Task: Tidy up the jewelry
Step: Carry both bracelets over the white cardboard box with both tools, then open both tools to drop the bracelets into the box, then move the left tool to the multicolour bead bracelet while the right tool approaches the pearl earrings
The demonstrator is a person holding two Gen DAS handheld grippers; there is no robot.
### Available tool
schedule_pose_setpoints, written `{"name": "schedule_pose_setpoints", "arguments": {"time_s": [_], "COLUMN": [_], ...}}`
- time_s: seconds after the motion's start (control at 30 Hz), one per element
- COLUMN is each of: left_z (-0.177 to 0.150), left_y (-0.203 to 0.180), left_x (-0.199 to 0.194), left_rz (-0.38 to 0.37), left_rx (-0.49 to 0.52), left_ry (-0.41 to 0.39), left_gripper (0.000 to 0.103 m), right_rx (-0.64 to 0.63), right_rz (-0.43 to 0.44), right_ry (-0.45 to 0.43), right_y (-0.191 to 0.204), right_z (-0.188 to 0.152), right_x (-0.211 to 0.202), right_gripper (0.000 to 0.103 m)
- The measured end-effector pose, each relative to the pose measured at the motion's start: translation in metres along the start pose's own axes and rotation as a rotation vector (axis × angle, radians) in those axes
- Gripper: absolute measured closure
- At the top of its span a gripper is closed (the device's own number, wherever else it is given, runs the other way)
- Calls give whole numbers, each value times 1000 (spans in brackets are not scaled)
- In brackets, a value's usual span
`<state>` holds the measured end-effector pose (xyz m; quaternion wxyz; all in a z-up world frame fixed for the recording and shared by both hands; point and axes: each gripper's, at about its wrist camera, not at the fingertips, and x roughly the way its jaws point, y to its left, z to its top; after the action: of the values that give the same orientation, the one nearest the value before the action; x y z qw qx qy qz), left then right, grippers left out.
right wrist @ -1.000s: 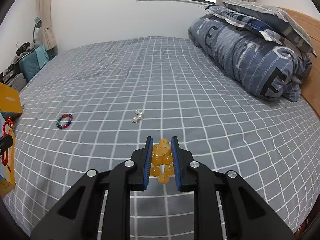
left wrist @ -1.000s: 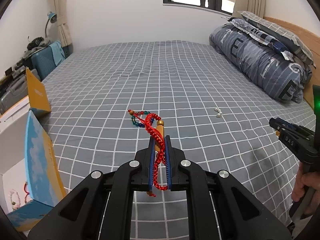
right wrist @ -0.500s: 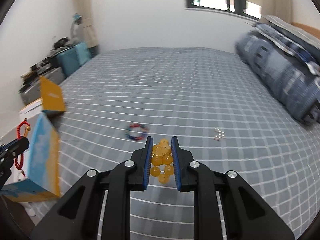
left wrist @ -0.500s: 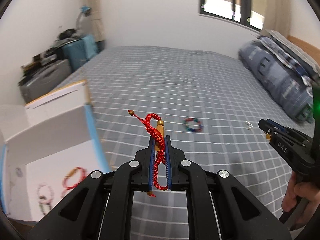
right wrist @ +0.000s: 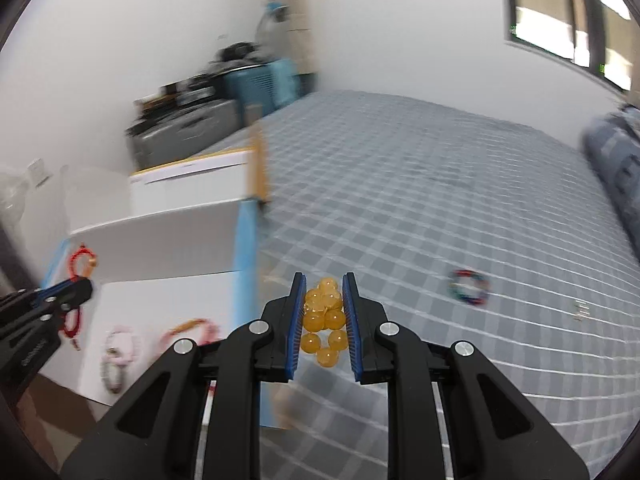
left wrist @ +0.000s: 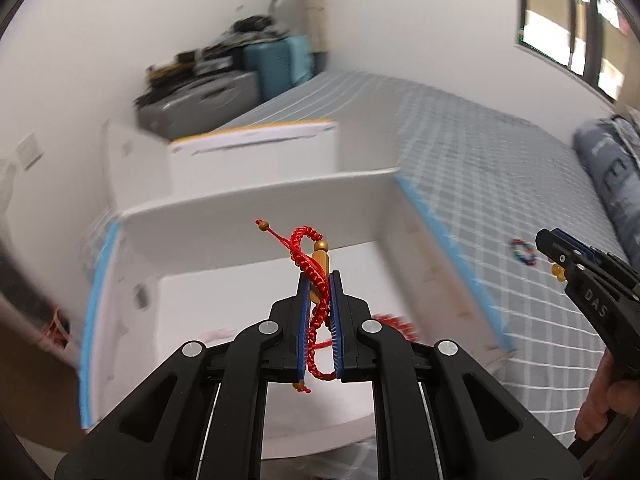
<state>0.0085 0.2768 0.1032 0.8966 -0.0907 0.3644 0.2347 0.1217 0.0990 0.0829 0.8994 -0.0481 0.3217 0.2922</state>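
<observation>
Two bracelets in hand, one per gripper, both headed for the white box (left wrist: 256, 208).
Carry your left gripper (left wrist: 319, 292), clenched on the red braided bracelet (left wrist: 308, 256), fully over the box before releasing; your right gripper (right wrist: 323, 300), clamping the amber bead bracelet (right wrist: 324, 316), follows. One multicoloured bracelet (right wrist: 468, 286) waits on the bed (right wrist: 420, 184); at least two lie boxed.

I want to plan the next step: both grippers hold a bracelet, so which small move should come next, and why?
Probably lower the left gripper into the white box and release the red bracelet: it already hangs over the open box, where other bracelets lie.
</observation>
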Motion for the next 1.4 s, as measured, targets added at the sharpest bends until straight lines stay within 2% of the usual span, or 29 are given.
{"name": "schedule_pose_setpoints", "arguments": {"time_s": [0.2, 0.4, 0.63, 0.77, 1.1, 1.2, 1.23, 1.27, 1.3, 1.33, 1.37, 1.4], "left_z": [-10, -21, -26, -30, -32, -31, -31, -31, -30, -29, -27, -25], "left_y": [49, 68, 80, 82, 82, 82, 82, 82, 81, 81, 80, 80], "left_x": [12, 28, 44, 55, 61, 60, 58, 56, 51, 48, 43, 37], "left_rz": [38, 66, 80, 74, 89, 95, 97, 102, 107, 110, 109, 112], "left_rx": [-60, -82, -80, -75, -66, -76, -77, -79, -81, -81, -81, -75], "left_ry": [64, 153, 215, 251, 276, 275, 272, 263, 248, 236, 214, 191], "left_gripper": [94, 94, 94, 94, 93, 89, 83, 77, 62, 49, 42, 31], "right_rx": [-106, -167, -166, -152, -148, -141, -138, -132, -117, -106, -100, -88], "right_rz": [86, 104, 96, 95, 95, 99, 106, 109, 108, 115, 131, 146], "right_ry": [80, 205, 370, 428, 458, 444, 433, 418, 393, 373, 358, 332], "right_y": [74, 114, 121, 121, 129, 127, 127, 125, 122, 120, 117, 113], "right_z": [-8, -17, -26, -30, -32, -32, -32, -31, -28, -26, -23, -19], "right_x": [30, 58, 86, 95, 102, 97, 95, 92, 86, 81, 76, 68], "right_gripper": [85, 85, 85, 85, 85, 79, 65, 57, 46, 42, 40, 34]}}
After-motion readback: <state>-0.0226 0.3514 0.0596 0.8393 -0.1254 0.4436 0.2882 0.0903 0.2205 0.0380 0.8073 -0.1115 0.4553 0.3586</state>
